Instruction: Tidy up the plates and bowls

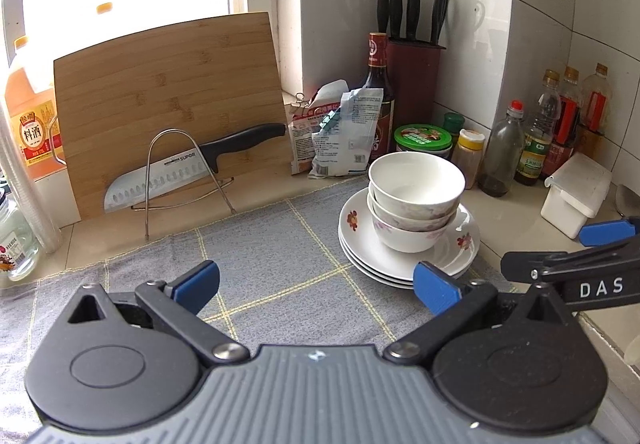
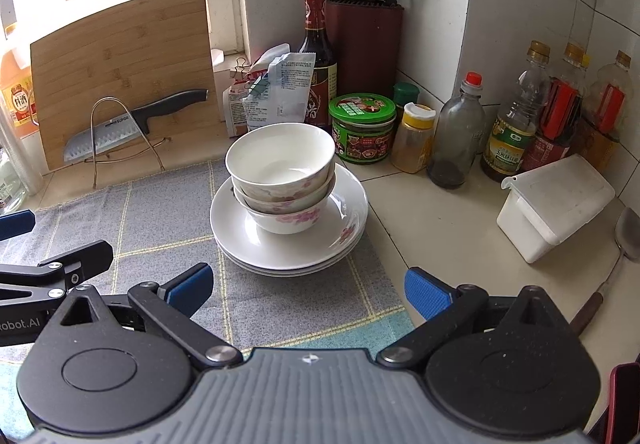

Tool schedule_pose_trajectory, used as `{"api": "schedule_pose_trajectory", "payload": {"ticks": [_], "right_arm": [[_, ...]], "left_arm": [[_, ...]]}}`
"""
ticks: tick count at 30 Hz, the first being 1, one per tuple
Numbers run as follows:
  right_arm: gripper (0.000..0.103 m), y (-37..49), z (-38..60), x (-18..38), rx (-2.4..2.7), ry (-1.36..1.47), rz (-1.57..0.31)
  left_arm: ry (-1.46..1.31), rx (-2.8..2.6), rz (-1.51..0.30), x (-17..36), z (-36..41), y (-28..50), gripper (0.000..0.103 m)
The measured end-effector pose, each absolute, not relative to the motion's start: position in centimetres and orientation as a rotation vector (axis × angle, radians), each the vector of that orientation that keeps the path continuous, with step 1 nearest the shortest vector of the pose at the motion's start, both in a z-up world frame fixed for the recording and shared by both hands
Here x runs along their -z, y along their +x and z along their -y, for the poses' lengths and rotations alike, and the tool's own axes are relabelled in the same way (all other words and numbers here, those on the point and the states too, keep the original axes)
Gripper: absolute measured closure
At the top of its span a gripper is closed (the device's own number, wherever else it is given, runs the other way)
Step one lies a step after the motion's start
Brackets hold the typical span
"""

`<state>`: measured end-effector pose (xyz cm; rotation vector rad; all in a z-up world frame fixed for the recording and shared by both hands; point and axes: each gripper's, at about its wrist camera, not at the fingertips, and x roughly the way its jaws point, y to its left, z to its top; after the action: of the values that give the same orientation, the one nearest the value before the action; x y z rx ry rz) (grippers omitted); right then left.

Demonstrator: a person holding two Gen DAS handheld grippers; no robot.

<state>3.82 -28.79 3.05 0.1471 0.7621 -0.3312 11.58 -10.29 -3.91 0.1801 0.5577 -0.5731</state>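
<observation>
left gripper (image 1: 316, 286) fingers wide, empty | right gripper (image 2: 306, 290) fingers wide, empty | bowls (image 2: 280, 180) nested on plates (image 2: 348, 216) just ahead of right fingers | judged: stack looks finished; withdraw straight, clear of rims

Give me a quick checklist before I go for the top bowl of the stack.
1. Left gripper open, nothing between its fingers: ok.
2. Right gripper open, nothing held: ok.
3. Bowls nested three high, upright on the plates: ok.
4. Top bowl tilts slightly in the stack: not ok, lift it slowly.
5. Plates rest on the cloth, well in from its near edge: ok.
6. Jar and bottles stand apart behind the stack: ok.
</observation>
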Motion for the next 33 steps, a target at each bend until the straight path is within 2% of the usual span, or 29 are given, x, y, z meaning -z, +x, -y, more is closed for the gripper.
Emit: {"api": "schedule_pose_trajectory", "payload": {"ticks": [33], "right_arm": [[0.0,4.27,28.32,-3.24,0.327,0.132,-0.755]], "left_arm": [[0.204,0.532,-0.556,3.91,10.49,12.03,0.001]]}}
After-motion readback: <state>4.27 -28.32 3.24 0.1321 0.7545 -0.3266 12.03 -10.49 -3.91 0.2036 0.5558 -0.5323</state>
